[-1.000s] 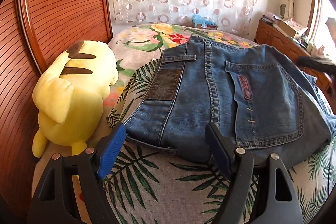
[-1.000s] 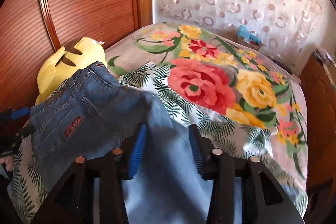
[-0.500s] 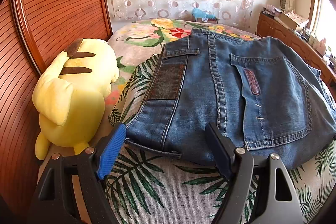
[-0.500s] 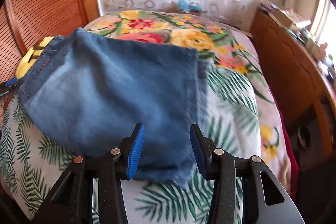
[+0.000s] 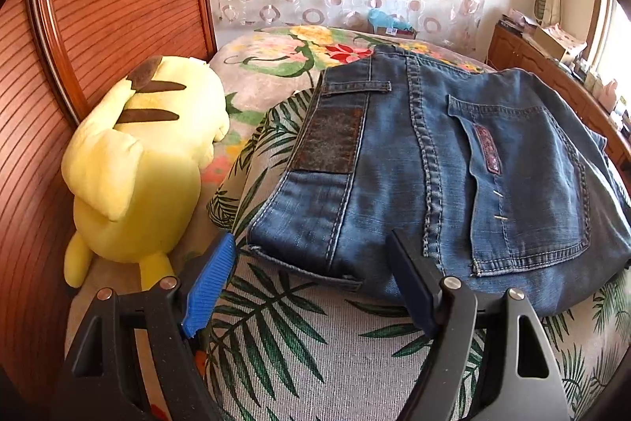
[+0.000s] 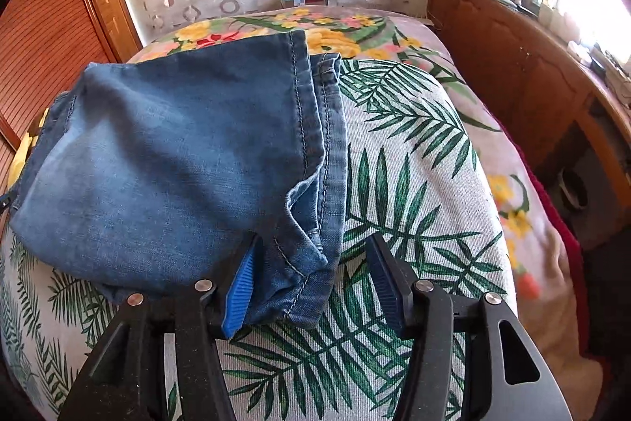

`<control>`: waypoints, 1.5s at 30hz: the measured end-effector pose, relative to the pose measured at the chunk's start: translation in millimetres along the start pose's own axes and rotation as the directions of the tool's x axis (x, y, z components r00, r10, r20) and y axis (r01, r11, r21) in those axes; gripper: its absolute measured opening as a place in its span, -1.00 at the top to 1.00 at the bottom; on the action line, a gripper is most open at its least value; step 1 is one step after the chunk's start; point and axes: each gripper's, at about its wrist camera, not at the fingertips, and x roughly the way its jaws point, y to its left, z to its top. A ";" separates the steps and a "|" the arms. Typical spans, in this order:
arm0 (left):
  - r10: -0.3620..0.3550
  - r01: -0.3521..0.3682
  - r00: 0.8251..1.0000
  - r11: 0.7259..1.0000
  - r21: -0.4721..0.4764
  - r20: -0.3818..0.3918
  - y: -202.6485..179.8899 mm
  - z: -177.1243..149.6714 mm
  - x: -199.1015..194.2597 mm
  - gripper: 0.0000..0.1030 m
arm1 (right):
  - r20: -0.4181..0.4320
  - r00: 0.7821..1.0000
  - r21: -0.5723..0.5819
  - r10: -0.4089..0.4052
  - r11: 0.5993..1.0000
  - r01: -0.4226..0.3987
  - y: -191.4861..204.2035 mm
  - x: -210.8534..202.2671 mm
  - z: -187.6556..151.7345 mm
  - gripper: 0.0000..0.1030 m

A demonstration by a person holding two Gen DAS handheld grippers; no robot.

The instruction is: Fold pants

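- The jeans (image 5: 434, 160) lie on the bed (image 5: 299, 342), over the palm-leaf and flower bedspread, seat side up, with a back pocket and a dark leather waist patch showing.
- From the right wrist view, the leg end of the jeans (image 6: 189, 160) lies doubled over, its two hems stacked and a little offset near the middle of the bed.
- The left gripper (image 5: 311, 287) hangs at the waistband corner with its jaws spread wide, and the near edge of the denim sits in the gap, but the pads press on nothing.
- The right gripper (image 6: 311, 287) has just been opening its jaws. The hem corner lies between them, against the left blue pad (image 6: 238, 296), while the other pad stands clear over the bedspread, so I'd call that let go, not pinched.
- A yellow plush toy (image 5: 138, 176) sits beside the waistband, against the wooden headboard (image 5: 98, 26), close but not touching the denim.
- How it will handle, by my reckoning: denim is heavy for cloth and limp, so it will sag and drag if lifted by one point. It isn't slippery, and nothing here is fragile.
- The thick parts look like the best holds: the waistband, the stitched seat seam, the doubled hems. There the ribbed pads get several layers to bite.
- For another fold I'd take a waistband corner in the left and the stacked hem edge in the right, gripping all layers together.
- The risk is catching only the top layer, which would pull the stack askew and spread those offset hems further.
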 end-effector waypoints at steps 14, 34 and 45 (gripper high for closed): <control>-0.087 0.087 0.996 0.994 -0.065 0.007 5.0 1.0 0.4 0.38 | 0.009 0.996 -0.074 0.086 0.994 -0.085 8.6 -6.9 -8.0 0.60; -0.039 0.035 0.962 0.999 0.018 0.269 -21.0 8.4 -121.8 0.67 | 0.243 0.962 -0.067 0.128 0.991 -0.115 -35.0 -72.8 -8.8 0.92; -0.106 0.101 0.945 0.994 0.032 0.309 -19.2 -62.2 -181.2 0.68 | 0.312 0.943 -0.078 0.116 0.992 -0.097 -62.9 -128.5 -78.2 0.92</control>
